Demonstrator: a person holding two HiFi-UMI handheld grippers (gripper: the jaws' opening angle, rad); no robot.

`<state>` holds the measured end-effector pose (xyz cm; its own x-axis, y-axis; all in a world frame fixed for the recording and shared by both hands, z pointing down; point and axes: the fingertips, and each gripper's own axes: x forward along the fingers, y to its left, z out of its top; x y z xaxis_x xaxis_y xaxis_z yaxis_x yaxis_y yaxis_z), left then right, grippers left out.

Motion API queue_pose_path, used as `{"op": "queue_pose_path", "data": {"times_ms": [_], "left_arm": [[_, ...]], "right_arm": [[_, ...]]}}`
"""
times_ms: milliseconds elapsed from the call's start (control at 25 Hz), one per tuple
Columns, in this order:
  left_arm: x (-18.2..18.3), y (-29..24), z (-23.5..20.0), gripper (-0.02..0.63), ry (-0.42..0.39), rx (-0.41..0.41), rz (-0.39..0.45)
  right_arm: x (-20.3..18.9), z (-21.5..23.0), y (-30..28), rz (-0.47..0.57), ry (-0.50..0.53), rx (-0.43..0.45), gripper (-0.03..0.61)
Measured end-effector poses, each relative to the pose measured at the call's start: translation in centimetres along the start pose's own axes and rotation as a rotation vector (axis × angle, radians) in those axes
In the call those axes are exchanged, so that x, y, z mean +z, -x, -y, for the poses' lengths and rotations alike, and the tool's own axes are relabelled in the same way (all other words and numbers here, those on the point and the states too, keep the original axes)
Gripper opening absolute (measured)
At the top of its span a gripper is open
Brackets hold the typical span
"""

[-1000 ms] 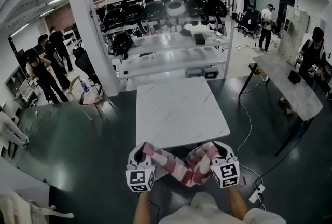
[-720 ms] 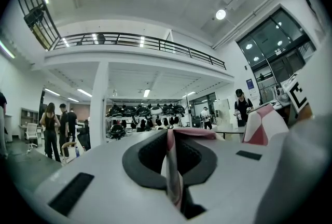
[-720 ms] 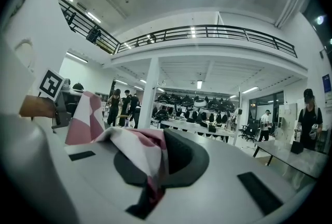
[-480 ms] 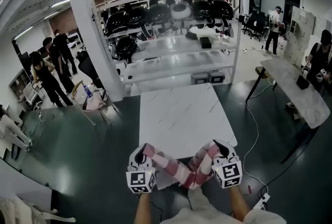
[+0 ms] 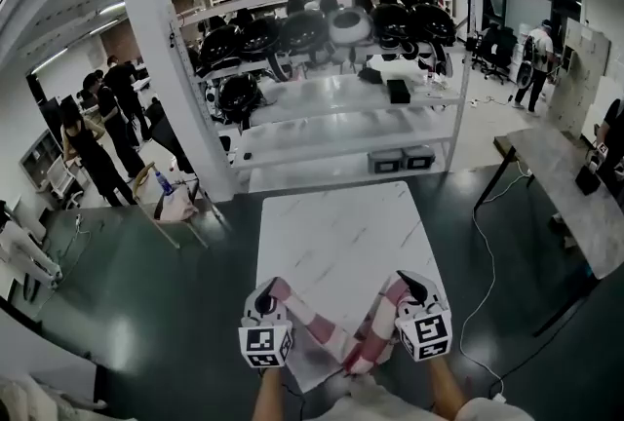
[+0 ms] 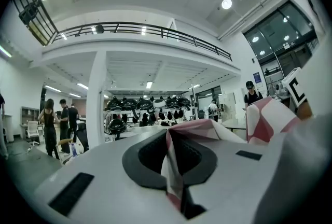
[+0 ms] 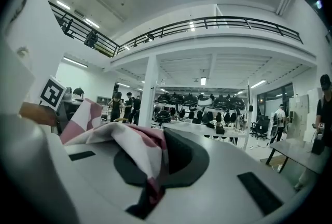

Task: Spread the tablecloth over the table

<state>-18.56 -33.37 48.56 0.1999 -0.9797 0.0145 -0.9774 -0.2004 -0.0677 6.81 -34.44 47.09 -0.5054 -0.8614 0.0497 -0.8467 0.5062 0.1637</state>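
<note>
— Where is the cloth at this moment?

— The pink-and-white checked fabric tablecloth (image 5: pixel 336 336) hangs bunched between the two tongs. It sags in a loose swag over the near end of the white marble-patterned rectangular table (image 5: pixel 336 229).

— And the tongs themselves?

— Both are clamped tight on it. The left gripper (image 5: pixel 265 295) has its jaws together on a thin fold that runs up between the dark pads. The right gripper (image 5: pixel 410 287) pinches a thicker gathered corner the same way.

— What differs from a second ago?

— Then both grippers and the whole bundle are short of the table, in front of its near edge, with the dark green floor (image 5: pixel 175 312) beneath them. Half a second ago they are just at that edge. Now both are over the tabletop, side by side and about as far apart as before. The lower part of the cloth covers the near edge between them. The grip is unchanged, and the cloth is as bunched as it was.

— Does the cloth rest on the table?

— Its sagging middle looks to touch the near edge, but from above I cannot be sure it isn't hanging just clear.

— And the rest of the tabletop?

— Bare, as before, out to the far end by the white shelving rack (image 5: pixel 331 107).
</note>
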Motion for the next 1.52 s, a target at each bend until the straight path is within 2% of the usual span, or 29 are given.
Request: {"op": "queue_pose_path", "data": {"times_ms": [360, 760, 960, 1160, 1400, 1520], "left_arm": [[-2.5, -9.4, -1.5, 0.026, 0.026, 0.022, -0.078], [-3.8, -11.2, -4.1, 0.026, 0.024, 0.073, -0.110], [-3.8, -8.6, -7.0, 0.026, 0.028, 0.124, -0.100], [-4.7, -5.6, -12.8, 0.026, 0.057, 0.222, -0.101], [-5.7, 2.9, -22.4, 0.026, 0.086, 0.408, -0.091], [-5.0, 7.7, -27.0, 0.026, 0.091, 0.517, -0.076]], "right_arm": [[-2.4, 4.0, -9.0, -0.053, -0.027, 0.082, 0.014], [-3.6, 3.5, -13.9, -0.078, -0.034, 0.161, 0.014], [-2.8, 0.0, -15.3, -0.079, -0.018, 0.231, 0.014], [-1.3, -5.2, -18.4, -0.067, 0.013, 0.323, 0.014], [1.3, -14.3, -20.5, -0.024, 0.053, 0.449, 0.014], [2.9, -18.5, -21.7, -0.003, 0.069, 0.520, 0.014]]}}
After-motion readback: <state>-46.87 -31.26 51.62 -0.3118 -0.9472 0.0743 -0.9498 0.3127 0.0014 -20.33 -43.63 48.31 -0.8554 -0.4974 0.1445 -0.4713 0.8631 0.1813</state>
